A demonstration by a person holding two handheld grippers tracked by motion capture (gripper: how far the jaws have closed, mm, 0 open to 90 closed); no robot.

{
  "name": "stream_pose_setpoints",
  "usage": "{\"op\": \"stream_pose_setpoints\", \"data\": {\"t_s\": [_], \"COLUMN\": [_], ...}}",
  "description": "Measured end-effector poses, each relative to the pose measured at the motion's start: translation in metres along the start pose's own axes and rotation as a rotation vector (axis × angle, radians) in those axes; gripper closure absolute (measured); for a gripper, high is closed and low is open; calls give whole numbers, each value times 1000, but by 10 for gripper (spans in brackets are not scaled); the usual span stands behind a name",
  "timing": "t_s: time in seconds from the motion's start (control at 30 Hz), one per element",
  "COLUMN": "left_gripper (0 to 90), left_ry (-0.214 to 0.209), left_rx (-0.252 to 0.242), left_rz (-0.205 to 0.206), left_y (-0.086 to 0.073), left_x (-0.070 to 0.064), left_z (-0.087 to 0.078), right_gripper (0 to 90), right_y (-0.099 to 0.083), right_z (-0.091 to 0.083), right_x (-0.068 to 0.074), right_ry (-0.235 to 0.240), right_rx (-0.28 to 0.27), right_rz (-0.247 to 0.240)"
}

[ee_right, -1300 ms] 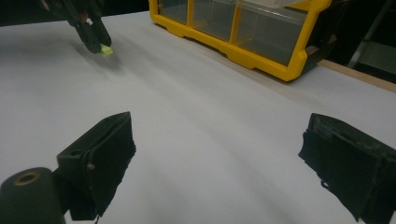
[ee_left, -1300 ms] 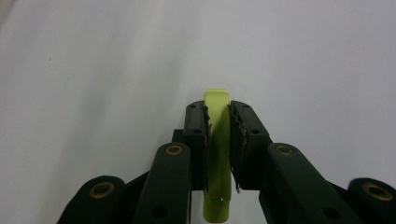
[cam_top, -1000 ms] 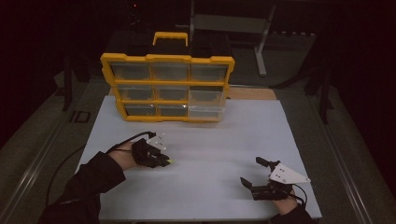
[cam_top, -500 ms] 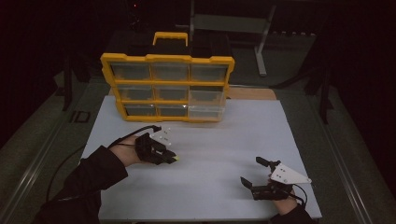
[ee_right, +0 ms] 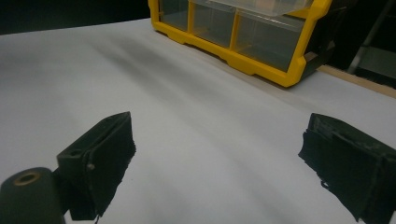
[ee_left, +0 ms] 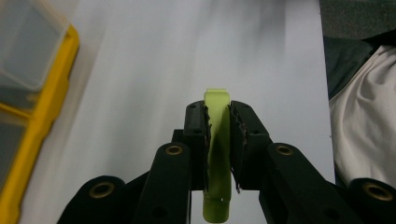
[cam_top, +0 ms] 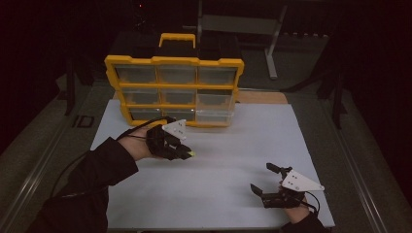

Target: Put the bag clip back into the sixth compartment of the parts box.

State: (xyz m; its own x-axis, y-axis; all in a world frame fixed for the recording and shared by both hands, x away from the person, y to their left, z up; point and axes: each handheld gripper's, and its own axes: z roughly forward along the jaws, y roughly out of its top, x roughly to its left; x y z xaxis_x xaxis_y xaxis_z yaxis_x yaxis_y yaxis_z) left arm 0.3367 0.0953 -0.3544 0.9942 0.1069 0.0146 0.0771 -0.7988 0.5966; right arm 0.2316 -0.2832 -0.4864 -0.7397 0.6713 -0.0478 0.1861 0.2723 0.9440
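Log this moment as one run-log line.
left tool: shut on yellow-green piece | right tool: open, above white sheet | yellow drawer organizer: upright at sheet's far edge

Drawer organizer stands upper centre of the high view, at the far edge of the white sheet on the worktop. Left tongs sit left of centre, just in front of the organizer, with a clip between the jaws. Right tongs sit lower right, well apart from both.
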Motion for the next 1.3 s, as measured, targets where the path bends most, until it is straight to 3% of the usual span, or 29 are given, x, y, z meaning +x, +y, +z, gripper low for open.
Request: {"op": "stream_pose_setpoints", "data": {"t_s": [0.3, 0.7, 1.2, 1.3], "left_gripper": [787, 787, 787, 787], "left_ry": [26, 36, 48, 63], "left_rx": [13, -63, -117, -134], "left_rz": [29, 58, 82, 68], "left_y": [25, 51, 76, 82], "left_x": [5, 14, 29, 34], "left_z": [-11, -25, -25, -25], "right_gripper": [91, 91, 91, 91], "right_y": [1, 1, 4, 5], "right_z": [0, -1, -4, -4], "right_x": [0, 0, 0, 0], "right_ry": [0, -3, -9, -7], "right_rx": [-5, -8, -18, -22], "right_rz": [-7, -5, -14, -14]}}
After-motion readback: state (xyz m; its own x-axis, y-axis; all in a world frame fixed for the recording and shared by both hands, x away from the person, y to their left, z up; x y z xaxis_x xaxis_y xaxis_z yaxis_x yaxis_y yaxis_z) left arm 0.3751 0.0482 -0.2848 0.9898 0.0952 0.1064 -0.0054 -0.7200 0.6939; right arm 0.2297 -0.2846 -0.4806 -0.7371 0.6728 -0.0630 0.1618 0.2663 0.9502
